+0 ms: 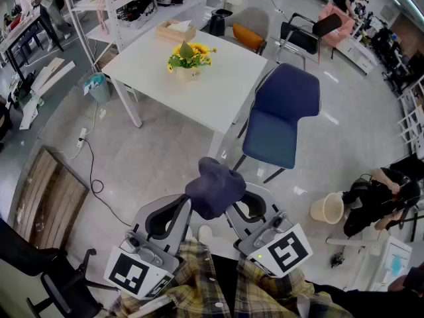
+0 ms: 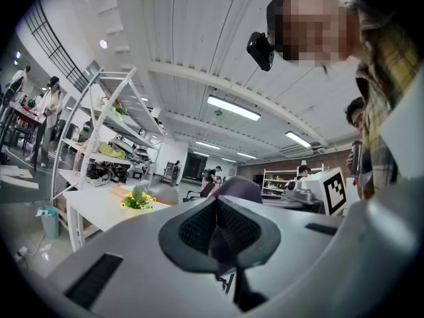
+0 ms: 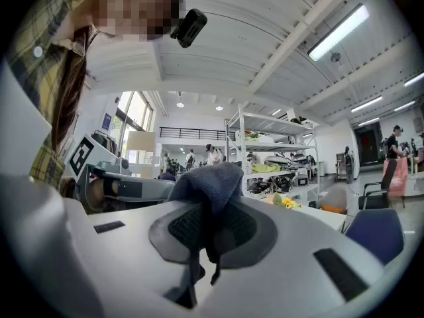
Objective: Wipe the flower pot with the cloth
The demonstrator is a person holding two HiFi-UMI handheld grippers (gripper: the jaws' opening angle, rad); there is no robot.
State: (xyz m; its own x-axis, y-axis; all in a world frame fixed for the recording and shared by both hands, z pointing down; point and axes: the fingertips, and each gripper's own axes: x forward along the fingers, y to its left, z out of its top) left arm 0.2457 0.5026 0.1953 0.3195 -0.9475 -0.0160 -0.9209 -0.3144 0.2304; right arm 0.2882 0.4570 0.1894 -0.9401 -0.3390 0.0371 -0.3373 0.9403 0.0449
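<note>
Workshop floor (image 1: 152,158) lies below us; nearest, left gripper (image 2: 217,204) and right gripper (image 3: 205,207) both clamp the cloth (image 1: 214,187) bunched between them. Well ahead, the flower pot (image 1: 188,71) stands on the white table (image 1: 225,91), so we should close in first.

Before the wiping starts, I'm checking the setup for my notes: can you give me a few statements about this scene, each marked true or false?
1. The left gripper and the right gripper are both shut on the cloth. True.
2. The flower pot stands on the blue chair. False: it stands on the white table.
3. The cloth touches the flower pot. False: they are well apart.
4. The blue chair stands beside the white table. True.
</note>
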